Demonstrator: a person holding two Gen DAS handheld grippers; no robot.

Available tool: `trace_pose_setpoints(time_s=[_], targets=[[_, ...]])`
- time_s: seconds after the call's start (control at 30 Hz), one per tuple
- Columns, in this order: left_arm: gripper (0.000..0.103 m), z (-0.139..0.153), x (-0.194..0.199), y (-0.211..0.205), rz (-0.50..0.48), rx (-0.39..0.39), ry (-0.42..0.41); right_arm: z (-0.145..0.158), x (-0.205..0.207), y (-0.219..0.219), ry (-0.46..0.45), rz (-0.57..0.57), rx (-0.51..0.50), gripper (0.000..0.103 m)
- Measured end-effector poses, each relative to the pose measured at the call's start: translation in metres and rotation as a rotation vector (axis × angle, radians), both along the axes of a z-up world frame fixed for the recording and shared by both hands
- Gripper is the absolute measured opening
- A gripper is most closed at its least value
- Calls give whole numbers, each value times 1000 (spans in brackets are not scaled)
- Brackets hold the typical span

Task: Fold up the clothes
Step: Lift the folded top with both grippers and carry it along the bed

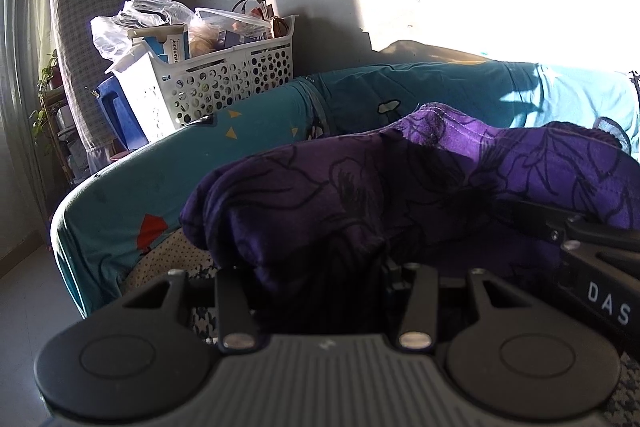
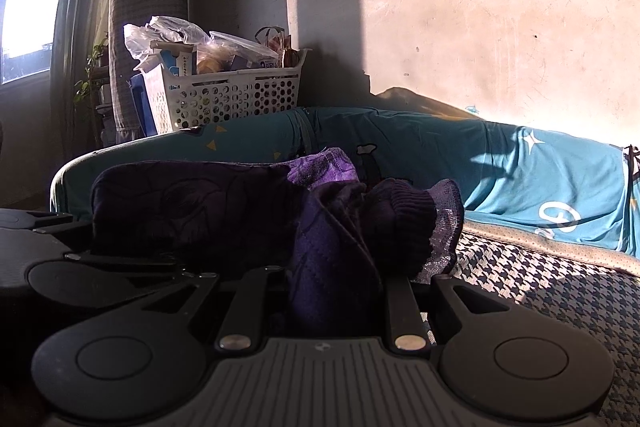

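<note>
A purple garment (image 1: 400,187) with a black flower print lies bunched on the bed, right in front of both cameras. My left gripper (image 1: 320,263) is shut on a thick fold of it, and the cloth hides the fingertips. My right gripper (image 2: 336,271) is shut on another fold of the purple garment (image 2: 200,211), beside a dark ribbed cuff (image 2: 404,223). The two grippers are side by side. The right one (image 1: 592,255) shows at the edge of the left wrist view, and the left one (image 2: 60,255) at the edge of the right wrist view.
The bed carries a houndstooth cover (image 2: 540,287), with a teal printed quilt (image 1: 260,131) rolled along its far side. A white perforated basket (image 1: 216,83) full of boxes and bags stands behind it by the wall. A curtain (image 1: 24,67) and a plant (image 1: 44,95) are at the left.
</note>
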State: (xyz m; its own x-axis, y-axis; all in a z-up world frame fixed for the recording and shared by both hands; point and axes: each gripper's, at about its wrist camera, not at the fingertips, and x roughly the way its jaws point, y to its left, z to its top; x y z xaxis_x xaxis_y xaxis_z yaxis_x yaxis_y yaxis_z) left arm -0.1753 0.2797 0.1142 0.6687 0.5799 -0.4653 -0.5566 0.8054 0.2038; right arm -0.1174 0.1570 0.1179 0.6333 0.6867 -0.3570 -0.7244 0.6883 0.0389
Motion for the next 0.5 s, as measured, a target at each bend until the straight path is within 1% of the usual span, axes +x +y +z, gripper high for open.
trace_pose_setpoints(time_s=[0.5], targets=[[43, -7, 37, 73, 47, 28, 36, -14, 23, 77, 24, -15, 47, 19]])
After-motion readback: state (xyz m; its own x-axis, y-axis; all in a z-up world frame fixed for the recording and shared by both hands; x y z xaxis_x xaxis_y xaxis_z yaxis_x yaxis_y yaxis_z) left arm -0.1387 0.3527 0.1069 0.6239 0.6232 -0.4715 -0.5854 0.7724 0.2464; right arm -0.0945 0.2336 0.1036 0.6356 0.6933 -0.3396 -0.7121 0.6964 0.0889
